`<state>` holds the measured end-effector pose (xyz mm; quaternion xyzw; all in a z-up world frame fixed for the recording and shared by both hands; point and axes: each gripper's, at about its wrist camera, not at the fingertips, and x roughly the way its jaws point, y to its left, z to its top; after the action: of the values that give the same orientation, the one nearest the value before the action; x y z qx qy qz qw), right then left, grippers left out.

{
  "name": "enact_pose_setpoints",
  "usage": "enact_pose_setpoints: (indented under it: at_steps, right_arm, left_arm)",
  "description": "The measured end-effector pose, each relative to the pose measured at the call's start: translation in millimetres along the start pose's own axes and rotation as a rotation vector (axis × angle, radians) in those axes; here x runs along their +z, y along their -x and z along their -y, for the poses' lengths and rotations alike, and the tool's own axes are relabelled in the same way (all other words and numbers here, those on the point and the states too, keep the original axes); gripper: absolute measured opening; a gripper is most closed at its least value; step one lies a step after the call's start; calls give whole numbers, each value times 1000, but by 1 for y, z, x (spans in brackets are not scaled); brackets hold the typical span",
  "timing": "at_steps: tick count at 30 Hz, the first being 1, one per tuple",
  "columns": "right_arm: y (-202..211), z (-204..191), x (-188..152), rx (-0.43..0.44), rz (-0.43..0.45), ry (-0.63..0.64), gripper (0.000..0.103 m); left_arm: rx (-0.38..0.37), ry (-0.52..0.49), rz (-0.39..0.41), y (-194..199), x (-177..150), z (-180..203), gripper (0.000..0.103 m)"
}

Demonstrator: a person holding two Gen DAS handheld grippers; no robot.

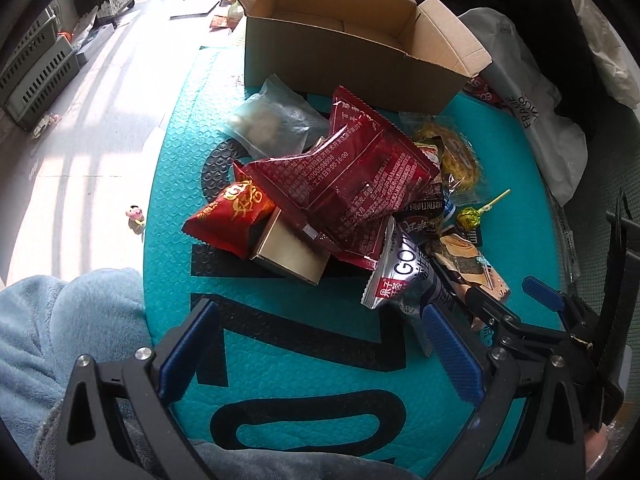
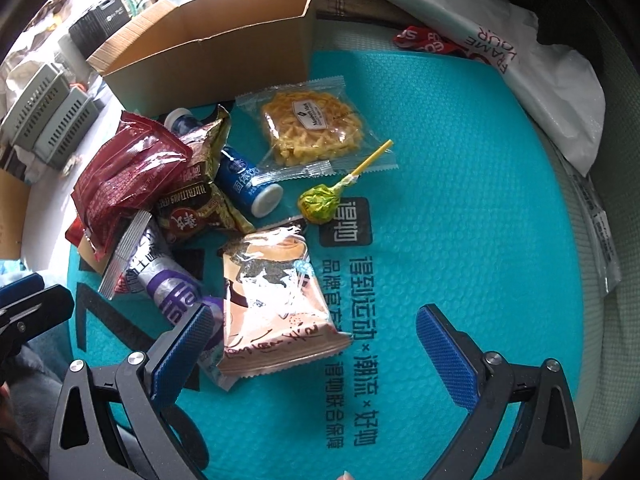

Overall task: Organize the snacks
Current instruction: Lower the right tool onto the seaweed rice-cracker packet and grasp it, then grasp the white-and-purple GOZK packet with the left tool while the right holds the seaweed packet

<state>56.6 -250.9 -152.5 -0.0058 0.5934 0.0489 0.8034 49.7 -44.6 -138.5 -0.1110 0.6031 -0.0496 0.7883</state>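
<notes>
A heap of snacks lies on a teal bubble mailer (image 1: 180, 184) in front of an open cardboard box (image 1: 340, 60). Dark red packets (image 1: 352, 184) top the heap, over a gold carton (image 1: 288, 252) and a silver packet (image 1: 396, 276). My left gripper (image 1: 320, 320) is open just short of the heap, holding nothing. My right gripper (image 2: 316, 320) is open too. A pink packet (image 2: 276, 312) lies between its fingers, close to the left one. Beyond it are a lollipop (image 2: 320, 200), a blue bottle (image 2: 248, 180) and a wrapped noodle cake (image 2: 312, 128).
A white plastic bag (image 2: 520, 60) and dark clothing (image 1: 520, 0) crowd the right side. Grey crates (image 1: 36, 72) and a small toy figure (image 1: 136, 216) are on the floor to the left. Pale blue fleece (image 1: 60, 340) lies under my left gripper.
</notes>
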Motion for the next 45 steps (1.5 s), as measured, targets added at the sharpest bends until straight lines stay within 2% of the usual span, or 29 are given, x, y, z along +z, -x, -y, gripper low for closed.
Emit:
enact_pose_setpoints:
  at_steps: [7,10,11,15,18,29,33,36,43,45]
  right_arm:
    - [-20,0,2,10,-38,21,101]
    - [-25,3,0,26,-47,19,87]
    - [-27,4,-1,30,-56,16,77]
    - [-34,11,-9,56,-91,-6,65]
    - [-32,17,-16,64,-79,-3,60]
    - [-24,42,-47,75,-60,-49,59]
    - [-23,56,-59,68,-58,-63,59]
    - [-16,71,-66,68,-61,-82,59]
    - [-16,90,-73,65,-62,-94,59]
    - [-24,87,-67,64,-61,-96,59]
  left_arm:
    - [-22,-1,-29,-8,1,6,102]
    - [-37,0,-44,-11,-1,11,102]
    - [-41,1,-48,-12,-1,12,102]
    - [-59,4,-58,-13,-4,19,102]
    - [-75,3,-62,-13,-6,24,102]
    - [-144,9,-53,-20,-12,47,102]
    - [-118,46,-62,-34,-8,49,98]
    - [-56,38,-80,-48,-6,55,91]
    - [-57,40,-99,-67,-1,65,88]
    - [-35,24,-95,-70,2,68,82]
